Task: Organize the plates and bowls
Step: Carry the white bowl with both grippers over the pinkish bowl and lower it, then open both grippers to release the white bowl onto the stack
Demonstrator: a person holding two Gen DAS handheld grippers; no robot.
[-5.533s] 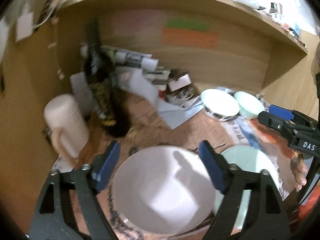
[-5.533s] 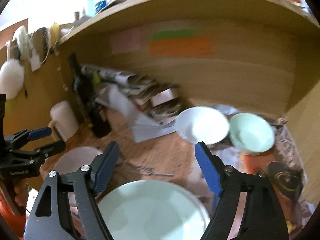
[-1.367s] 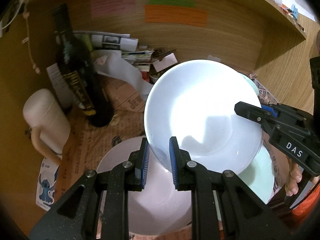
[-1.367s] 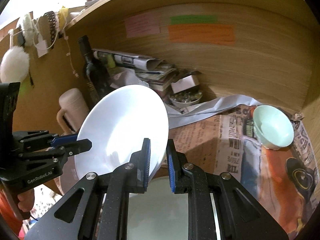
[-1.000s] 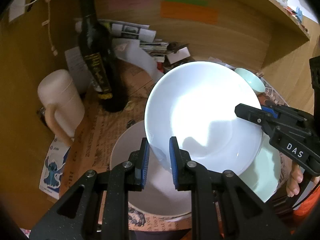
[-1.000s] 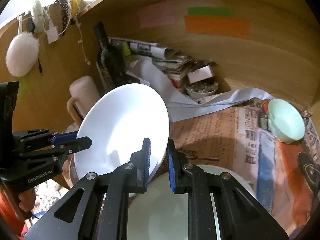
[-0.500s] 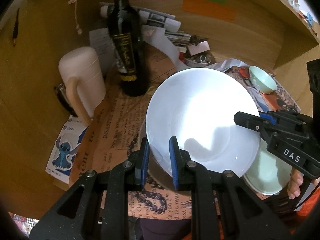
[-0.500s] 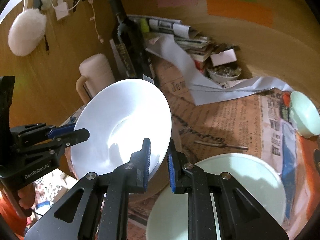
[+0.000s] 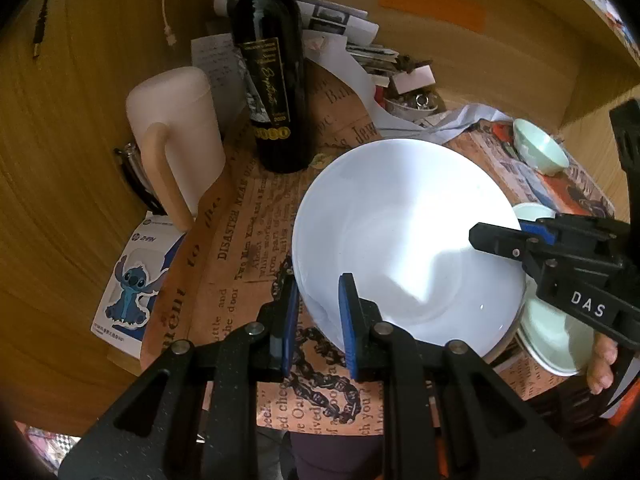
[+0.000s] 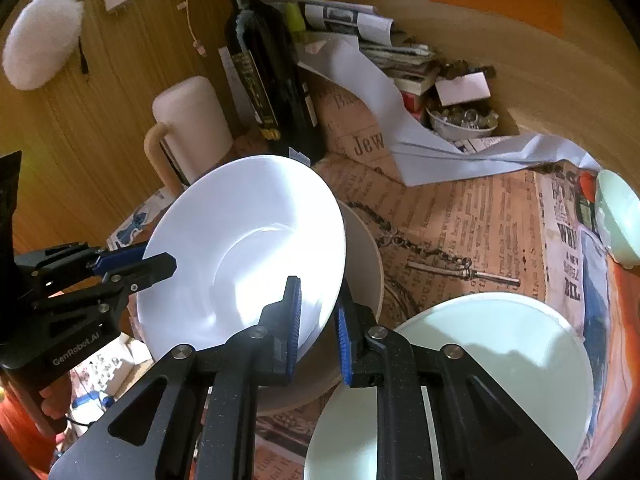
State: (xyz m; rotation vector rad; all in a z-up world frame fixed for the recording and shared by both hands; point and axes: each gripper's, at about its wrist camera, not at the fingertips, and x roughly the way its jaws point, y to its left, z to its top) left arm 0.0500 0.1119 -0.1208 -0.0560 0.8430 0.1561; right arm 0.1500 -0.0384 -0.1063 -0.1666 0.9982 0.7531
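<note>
Both grippers hold one white plate (image 9: 404,240) by opposite rims. My left gripper (image 9: 316,312) is shut on its near-left rim; my right gripper (image 10: 318,320) is shut on its right rim. The white plate (image 10: 244,248) hangs tilted just above a beige bowl (image 10: 364,264) that sits on the newspaper-covered table. A pale green plate (image 10: 492,360) lies to the right of the bowl; it also shows in the left wrist view (image 9: 548,340). A small pale green bowl (image 9: 540,152) stands at the far right; in the right wrist view (image 10: 618,216) it is at the frame's right edge.
A dark wine bottle (image 9: 272,76) and a cream jug with a handle (image 9: 176,140) stand at the back left. Rolled papers, a white sheet (image 10: 384,108) and a small dish of beads (image 10: 460,120) crowd the back wall. Wooden walls close the left, back and right.
The white plate, once resting at the back right, is now gripped by both grippers. Over the last second it has come toward the front left and lower, over the beige bowl.
</note>
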